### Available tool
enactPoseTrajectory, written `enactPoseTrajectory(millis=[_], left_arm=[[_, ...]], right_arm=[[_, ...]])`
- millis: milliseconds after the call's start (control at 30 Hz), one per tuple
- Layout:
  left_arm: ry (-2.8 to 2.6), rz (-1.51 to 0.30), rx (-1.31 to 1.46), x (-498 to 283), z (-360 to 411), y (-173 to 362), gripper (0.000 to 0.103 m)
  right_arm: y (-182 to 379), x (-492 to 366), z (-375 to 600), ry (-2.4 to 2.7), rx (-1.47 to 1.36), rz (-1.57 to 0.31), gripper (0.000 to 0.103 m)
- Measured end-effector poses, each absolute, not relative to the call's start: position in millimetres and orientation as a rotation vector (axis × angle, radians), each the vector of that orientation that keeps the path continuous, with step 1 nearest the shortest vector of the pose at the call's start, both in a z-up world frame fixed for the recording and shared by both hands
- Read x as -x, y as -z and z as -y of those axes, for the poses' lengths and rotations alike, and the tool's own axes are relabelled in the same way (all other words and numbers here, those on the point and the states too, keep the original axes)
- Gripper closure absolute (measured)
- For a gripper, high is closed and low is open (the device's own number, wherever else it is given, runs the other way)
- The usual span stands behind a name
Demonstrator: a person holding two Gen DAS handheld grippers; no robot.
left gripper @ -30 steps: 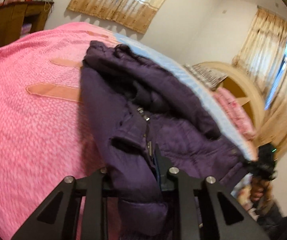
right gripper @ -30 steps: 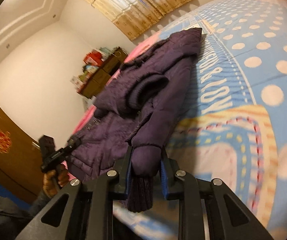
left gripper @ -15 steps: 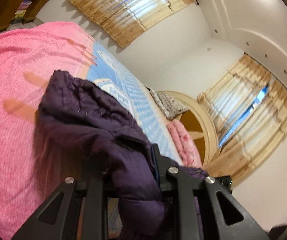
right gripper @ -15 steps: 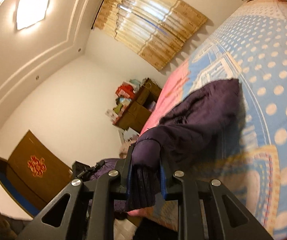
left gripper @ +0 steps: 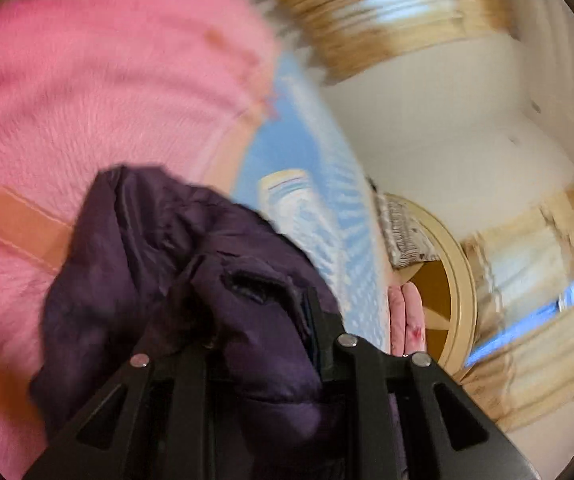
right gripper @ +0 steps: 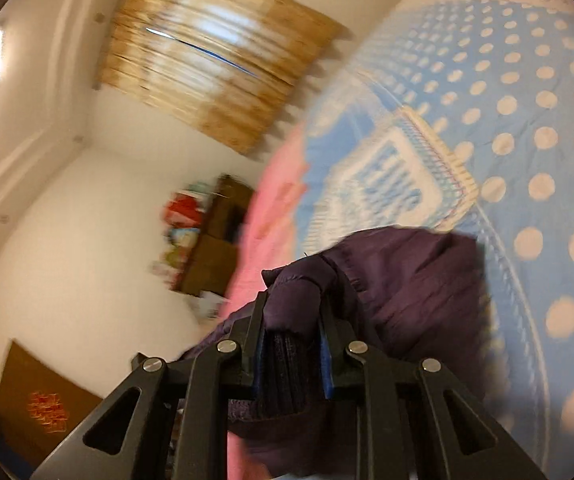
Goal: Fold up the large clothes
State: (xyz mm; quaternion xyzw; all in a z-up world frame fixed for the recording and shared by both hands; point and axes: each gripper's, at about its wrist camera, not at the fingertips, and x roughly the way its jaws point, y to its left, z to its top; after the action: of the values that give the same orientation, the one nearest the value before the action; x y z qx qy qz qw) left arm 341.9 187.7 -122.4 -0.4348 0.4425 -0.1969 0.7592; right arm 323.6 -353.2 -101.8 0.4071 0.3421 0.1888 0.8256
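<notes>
Clamping held on both sides — left gripper pinched a padded fold of the dark purple quilted jacket, right gripper bit its ribbed cuff. Jacket hung bunched above the pink fleece blanket and blue polka-dot bedspread. Judgement: level both hands, carry the fold over evenly — no slack before lowering.
</notes>
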Motion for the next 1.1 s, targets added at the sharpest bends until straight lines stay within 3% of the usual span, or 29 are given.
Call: enactPoseTrajectory(millis=[100, 200, 267, 333, 400, 500, 567, 633, 767, 900, 933, 967, 1033, 1067, 1100], left_arm=[[0.371, -1.092, 1.025, -373.2, -186.7, 166.2, 0.074], [0.379, -1.125, 1.088, -371.1, -188.7, 173.3, 0.068], [0.412, -1.1, 1.096, -360.2, -192.7, 159.1, 0.053], [0.442, -1.015, 1.112, -347.3, -203.1, 130.2, 0.02], [0.453, -0.918, 1.083, -333.6, -212.2, 101.3, 0.0], [0.488, -0.803, 1.038, -318.2, -221.2, 70.7, 0.0], [0.403, -0.777, 0.808, -305.4, -206.5, 52.1, 0.0], [0.377, -0.783, 0.621, -299.4, -185.3, 53.2, 0.0], [0.289, -0.789, 0.212, -294.0, -129.4, 77.6, 0.0], [0.3, -0.748, -0.057, -302.4, -92.4, 82.5, 0.006], [0.291, -0.738, -0.118, -307.1, -85.2, 84.2, 0.006], [0.281, -0.74, -0.167, -312.1, -80.3, 87.9, 0.006], [0.325, -0.798, -0.157, -318.7, -80.8, 99.4, 0.023], [0.334, -0.848, -0.156, -323.3, -83.1, 110.5, 0.051], [0.328, -0.858, -0.153, -321.4, -84.4, 114.4, 0.065]], right_arm=[[143.2, -368.5, 350.2, -0.374, -0.855, -0.822, 0.081], [170.0, -389.6, 354.0, -0.393, -0.926, -0.827, 0.078], [178.1, -395.2, 356.1, -0.411, -0.965, -0.835, 0.077], [178.3, -395.6, 356.6, -0.419, -0.959, -0.829, 0.076], [176.5, -392.5, 357.9, -0.429, -0.976, -0.817, 0.072], [168.9, -390.6, 358.9, -0.416, -1.003, -0.79, 0.057], [150.1, -385.9, 362.3, -0.373, -0.99, -0.716, 0.037], [125.0, -377.4, 362.5, -0.347, -0.932, -0.635, 0.031], [77.8, -365.5, 323.6, -0.333, -0.578, -0.623, 0.031], [80.8, -366.5, 247.9, -0.357, -0.134, -0.745, 0.032], [90.6, -371.1, 236.0, -0.348, -0.074, -0.785, 0.035], [101.8, -376.8, 229.8, -0.358, -0.058, -0.824, 0.052], [127.0, -387.7, 221.4, -0.354, -0.033, -0.904, 0.065], [132.5, -387.3, 220.7, -0.346, -0.017, -0.89, 0.07], [132.4, -384.3, 218.9, -0.346, -0.001, -0.864, 0.073]])
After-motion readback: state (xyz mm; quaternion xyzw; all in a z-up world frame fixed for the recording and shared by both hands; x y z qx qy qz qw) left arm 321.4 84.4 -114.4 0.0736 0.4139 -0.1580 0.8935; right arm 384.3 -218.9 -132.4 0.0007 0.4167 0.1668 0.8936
